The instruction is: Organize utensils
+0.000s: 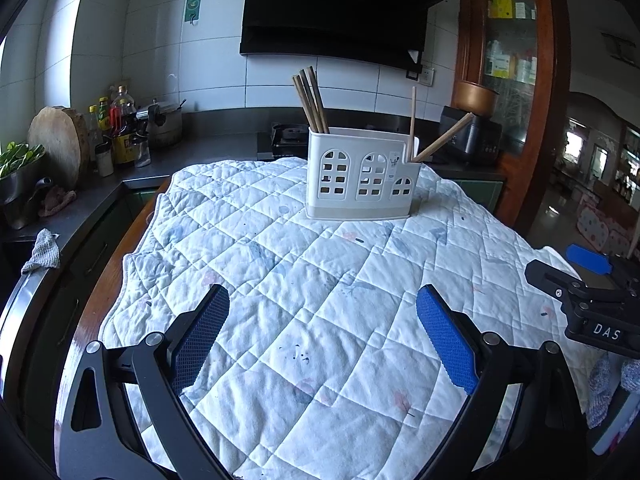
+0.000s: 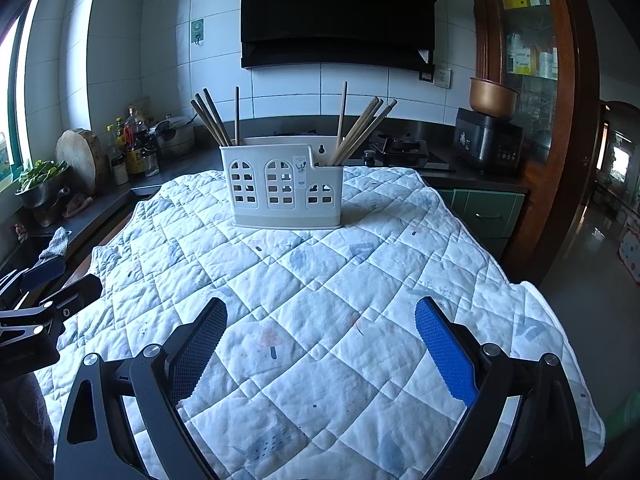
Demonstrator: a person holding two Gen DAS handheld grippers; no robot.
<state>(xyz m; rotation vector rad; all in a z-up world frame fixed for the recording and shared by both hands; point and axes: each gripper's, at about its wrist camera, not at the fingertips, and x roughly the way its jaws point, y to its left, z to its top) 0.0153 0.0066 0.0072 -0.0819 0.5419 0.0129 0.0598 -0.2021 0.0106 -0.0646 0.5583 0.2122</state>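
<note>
A white utensil holder (image 1: 362, 174) with arched window cut-outs stands upright on the far part of a white quilted cloth (image 1: 304, 300); it also shows in the right wrist view (image 2: 284, 186). Several brown chopsticks (image 1: 311, 100) stand in its left compartment, and others (image 1: 440, 138) lean in its right compartment. In the right wrist view, chopsticks stand at the left (image 2: 212, 118) and right (image 2: 360, 130). My left gripper (image 1: 322, 336) is open and empty above the near cloth. My right gripper (image 2: 320, 344) is open and empty, also well short of the holder.
The cloth (image 2: 320, 300) covers a table. Behind runs a dark kitchen counter with bottles (image 1: 116, 128), a round cutting board (image 1: 60, 144), a stove (image 2: 400, 150) and a black cooker (image 2: 488, 142). A wooden cabinet (image 1: 516, 80) stands at right.
</note>
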